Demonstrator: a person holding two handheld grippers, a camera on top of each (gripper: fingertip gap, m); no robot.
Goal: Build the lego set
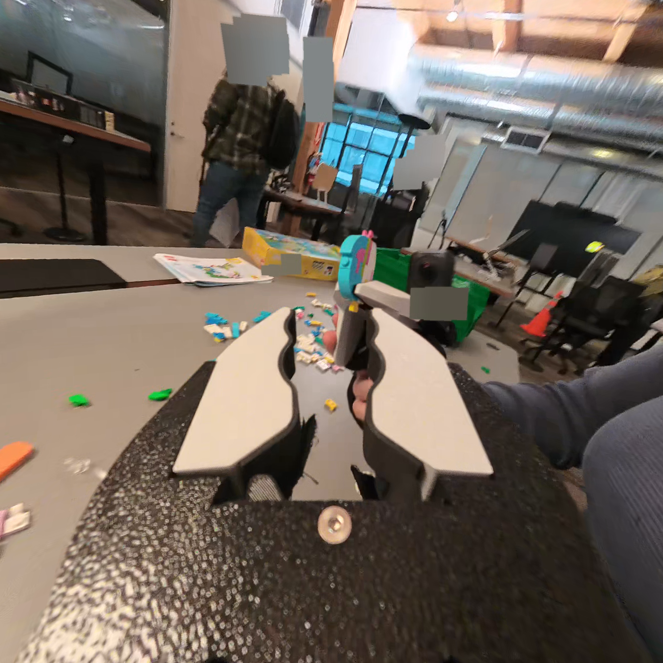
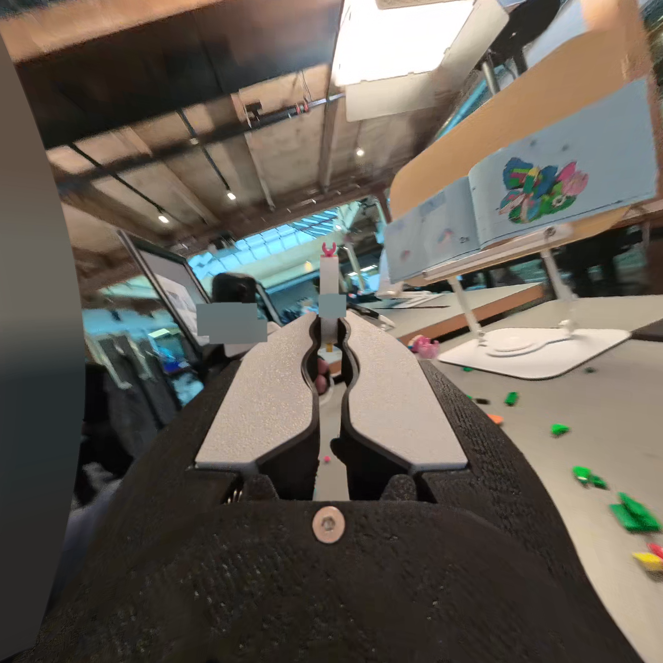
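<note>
Turquoise round-edged lego assembly (image 1: 355,265) with pink trim is pinched aloft in the right tongs (image 2: 328,323), above the loose-brick heap (image 1: 308,341). Left tongs (image 1: 332,323) gape empty beside it. Next, probably, fetching a brick.

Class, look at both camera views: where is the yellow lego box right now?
In the left wrist view, the yellow lego box lies on the far side of the grey table, right of the open instruction booklet and beyond the scattered loose bricks.

An orange traffic cone (image 1: 541,316) beside black chairs (image 1: 588,315).
</note>
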